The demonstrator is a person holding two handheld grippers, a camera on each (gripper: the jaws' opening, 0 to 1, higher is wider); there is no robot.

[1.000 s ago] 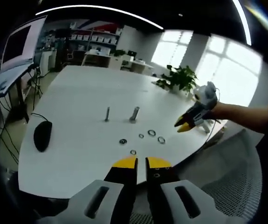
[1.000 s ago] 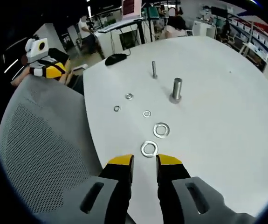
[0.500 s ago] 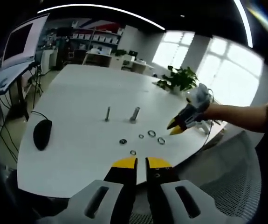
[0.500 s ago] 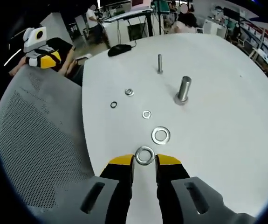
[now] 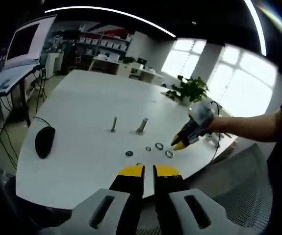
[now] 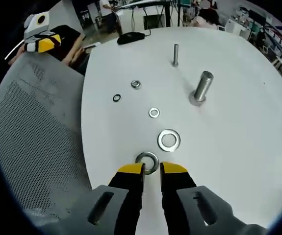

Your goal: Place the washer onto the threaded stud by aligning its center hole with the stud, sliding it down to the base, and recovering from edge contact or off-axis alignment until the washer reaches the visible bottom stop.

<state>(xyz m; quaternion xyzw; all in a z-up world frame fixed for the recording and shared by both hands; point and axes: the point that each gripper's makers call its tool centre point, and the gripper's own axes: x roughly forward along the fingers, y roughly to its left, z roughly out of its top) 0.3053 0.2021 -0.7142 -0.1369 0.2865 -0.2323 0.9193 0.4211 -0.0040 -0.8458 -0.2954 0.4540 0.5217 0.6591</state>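
In the right gripper view the right gripper is low over the near edge of the white table, its yellow-tipped jaws spread a little with a narrow gap between them, and the nearest washer lies flat on the table right at the tips, partly between them; I cannot tell whether the jaws touch it, and they have not closed on it. Just beyond it, slightly right, lies a larger washer, then a small washer, and farther left a dark ring and a small nut-like piece. Farther still, to the right, the thick threaded stud stands upright on its base, bare, and beyond it a thin stud stands too, also bare; a black mouse lies at the far edge. In the left gripper view the left gripper is held back near the table's near edge, jaws nearly together and holding nothing. By these pictures the task is barely begun: no washer is lifted or on a stud, so grasping, carrying, aligning the hole and sliding down to the base are all left
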